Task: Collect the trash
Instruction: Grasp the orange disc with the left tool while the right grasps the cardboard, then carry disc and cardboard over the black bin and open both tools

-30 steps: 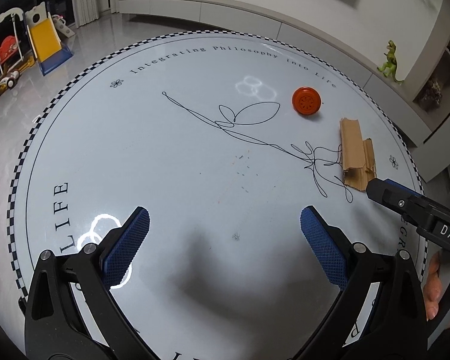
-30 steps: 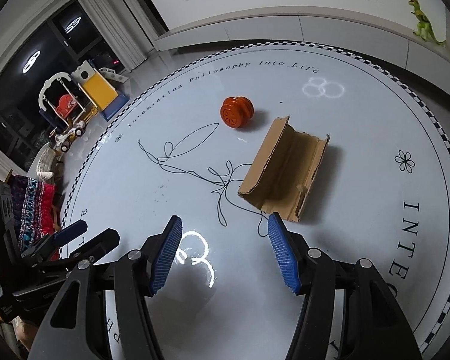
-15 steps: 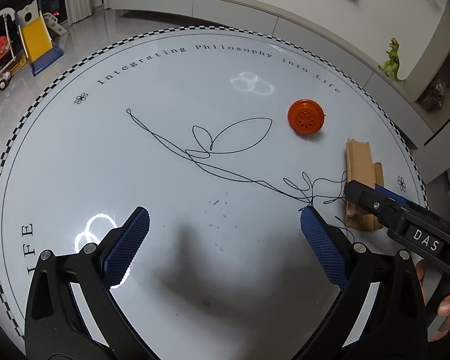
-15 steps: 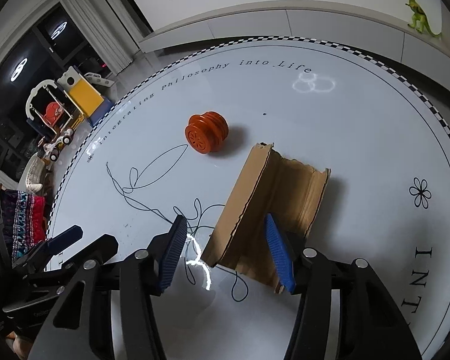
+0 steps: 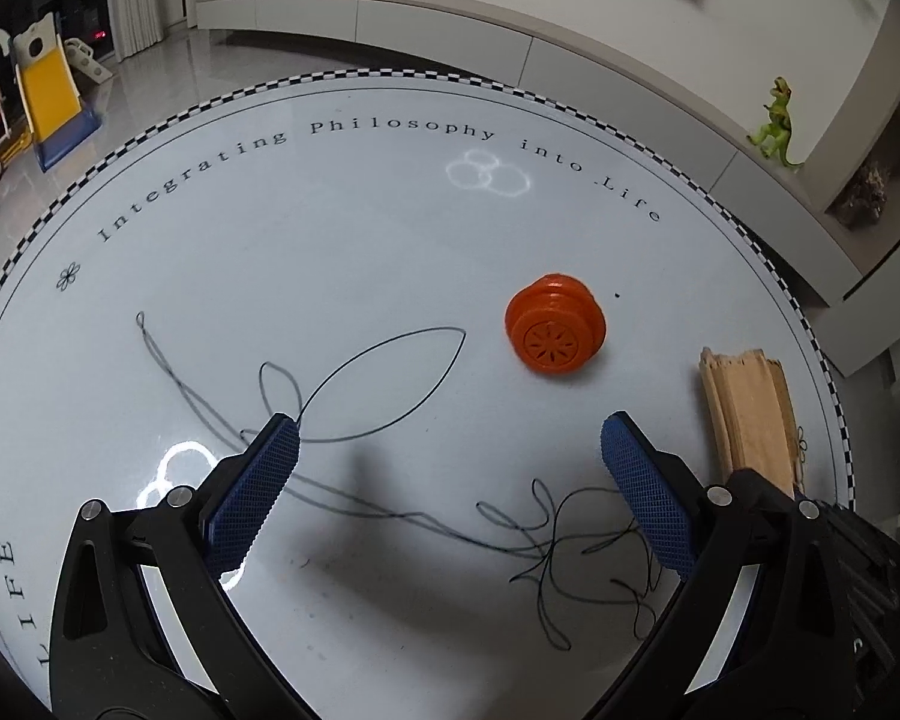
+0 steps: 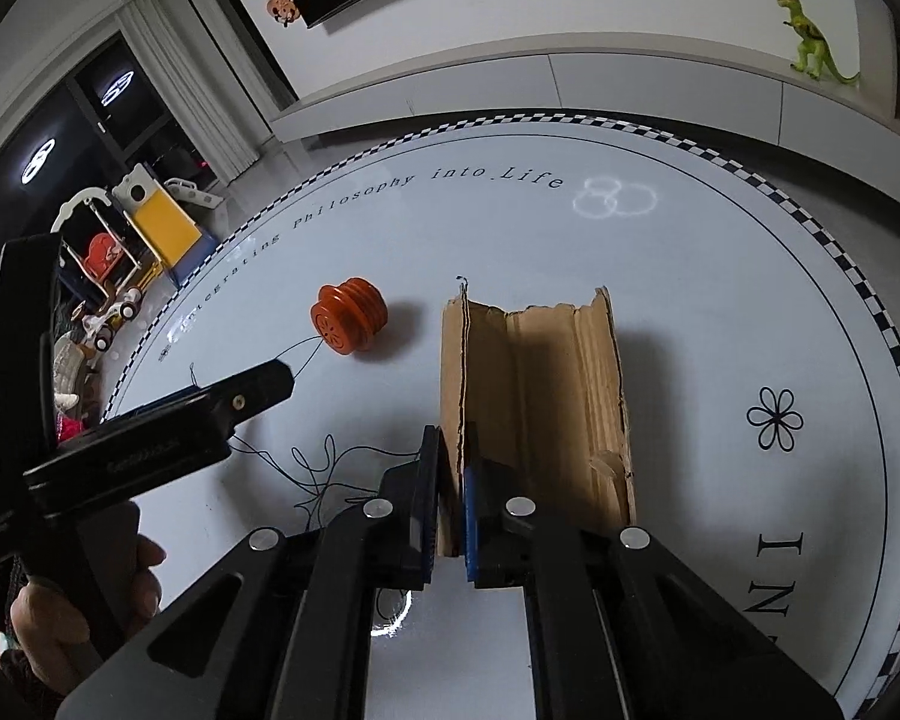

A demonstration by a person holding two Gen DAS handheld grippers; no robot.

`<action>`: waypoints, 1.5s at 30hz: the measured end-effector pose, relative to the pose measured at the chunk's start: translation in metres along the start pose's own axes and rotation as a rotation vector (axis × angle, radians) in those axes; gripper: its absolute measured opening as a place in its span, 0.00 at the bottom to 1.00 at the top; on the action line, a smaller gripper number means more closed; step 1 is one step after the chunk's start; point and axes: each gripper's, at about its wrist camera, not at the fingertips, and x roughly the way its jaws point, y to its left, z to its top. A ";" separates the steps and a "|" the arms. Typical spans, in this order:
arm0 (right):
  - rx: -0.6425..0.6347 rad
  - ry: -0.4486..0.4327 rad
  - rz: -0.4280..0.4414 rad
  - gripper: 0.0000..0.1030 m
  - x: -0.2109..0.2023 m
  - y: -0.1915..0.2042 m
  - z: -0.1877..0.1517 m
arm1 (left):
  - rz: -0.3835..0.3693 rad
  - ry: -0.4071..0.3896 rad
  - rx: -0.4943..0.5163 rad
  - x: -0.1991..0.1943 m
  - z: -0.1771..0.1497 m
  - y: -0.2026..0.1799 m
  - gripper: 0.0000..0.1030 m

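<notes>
We have the right gripper (image 6: 448, 510) clamped on the cardboard piece (image 6: 546, 396): jaws pinching the near end of its upright left flap, blue pads tight on both faces. The cardboard is a torn, folded trough, sitting on the round white desk (image 6: 720, 276) on its right half, its far end pointing away from us. In the left wrist view the same cardboard (image 5: 750, 414) shows at the right edge of the desk (image 5: 360, 228), partly behind the right finger.

Left gripper (image 5: 450, 480) has jaws spread wide, nothing between them, hovering over the desk's printed black line drawing. Seen from the right wrist view, the left gripper (image 6: 270, 384) reaches in from the left, with the person's hand (image 6: 84, 600) on its handle.

Orange ribbed spool (image 5: 555, 330) lies on its side near desk centre, just left of the cardboard, apart from both grippers. A green toy dinosaur (image 6: 813, 36) stands on the ledge behind.
</notes>
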 end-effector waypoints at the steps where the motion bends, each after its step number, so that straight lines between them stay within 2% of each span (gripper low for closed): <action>1: 0.003 0.000 0.001 0.08 -0.001 -0.003 0.000 | 0.005 -0.001 0.014 0.005 0.003 -0.005 0.95; 8: 0.007 -0.004 0.007 0.08 -0.006 -0.017 0.000 | 0.000 -0.003 0.051 0.033 0.018 -0.026 0.95; 11: 0.007 -0.003 0.008 0.08 -0.008 -0.020 -0.001 | 0.041 -0.026 0.103 0.040 0.019 -0.035 0.95; 13: 0.011 -0.003 0.010 0.08 -0.009 -0.023 -0.002 | 0.060 -0.036 0.129 0.043 0.019 -0.038 0.85; 15: 0.014 -0.002 0.009 0.08 -0.008 -0.024 -0.003 | 0.047 -0.015 0.131 0.048 0.019 -0.038 0.59; 16: 0.016 -0.001 0.010 0.08 -0.008 -0.024 -0.004 | 0.057 -0.023 0.139 0.048 0.018 -0.039 0.57; 18: 0.016 0.000 0.012 0.08 -0.009 -0.024 -0.005 | 0.058 -0.025 0.160 0.047 0.017 -0.042 0.42; 28: 0.016 -0.001 0.030 0.08 -0.019 -0.016 -0.011 | 0.033 -0.033 0.164 0.025 -0.002 -0.029 0.42; 33: 0.010 0.001 0.042 0.08 -0.030 -0.006 -0.017 | 0.029 -0.062 0.165 -0.004 -0.014 -0.018 0.42; 45: -0.059 -0.011 0.082 0.08 -0.068 0.047 -0.044 | 0.046 -0.114 0.107 -0.076 -0.055 0.024 0.42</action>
